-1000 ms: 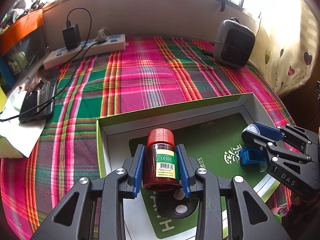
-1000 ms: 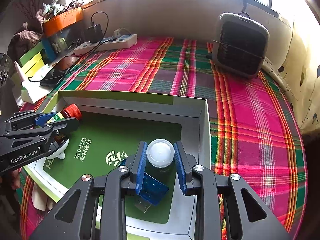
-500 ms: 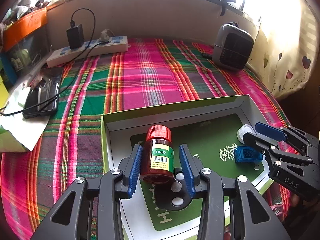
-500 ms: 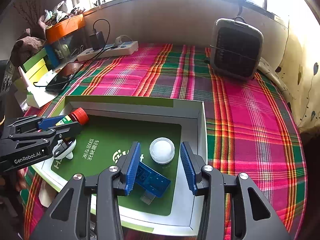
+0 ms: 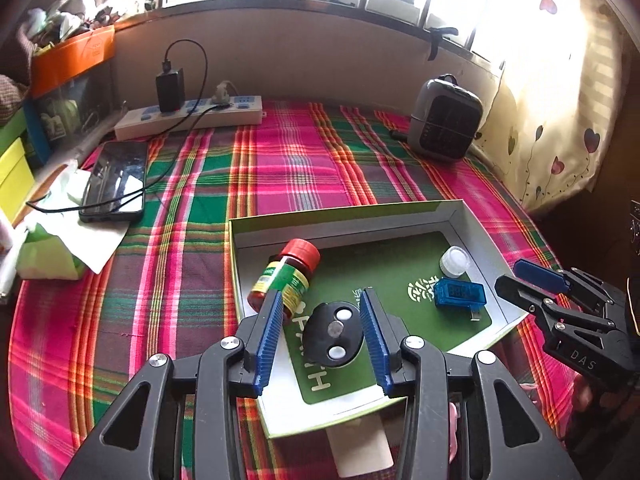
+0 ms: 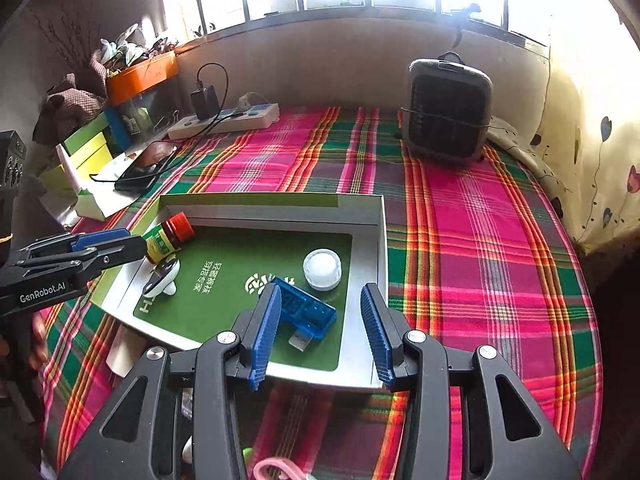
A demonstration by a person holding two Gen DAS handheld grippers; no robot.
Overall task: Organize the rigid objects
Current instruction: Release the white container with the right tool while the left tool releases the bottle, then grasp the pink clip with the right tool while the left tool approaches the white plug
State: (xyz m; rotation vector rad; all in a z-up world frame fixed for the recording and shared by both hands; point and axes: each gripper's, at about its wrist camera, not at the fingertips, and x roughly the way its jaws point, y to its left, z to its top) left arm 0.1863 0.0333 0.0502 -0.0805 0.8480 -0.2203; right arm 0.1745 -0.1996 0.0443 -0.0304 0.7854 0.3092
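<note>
tray (image 5: 340, 222): 4 items | 1 bottle (image 5: 286, 278) lying at far-left corner | 1 black disc (image 5: 334, 334) | 1 white cap (image 5: 454, 260) | 1 blue tester (image 5: 460, 292) | left gripper (image 5: 322, 330) agape, empty | right gripper (image 6: 320, 326) agape, empty

The left gripper (image 5: 322, 330) hangs with its jaws spread wide, gripping nothing. The right gripper (image 6: 320, 330) is likewise wide open and empty, level with the left and pointing the same way.
</note>
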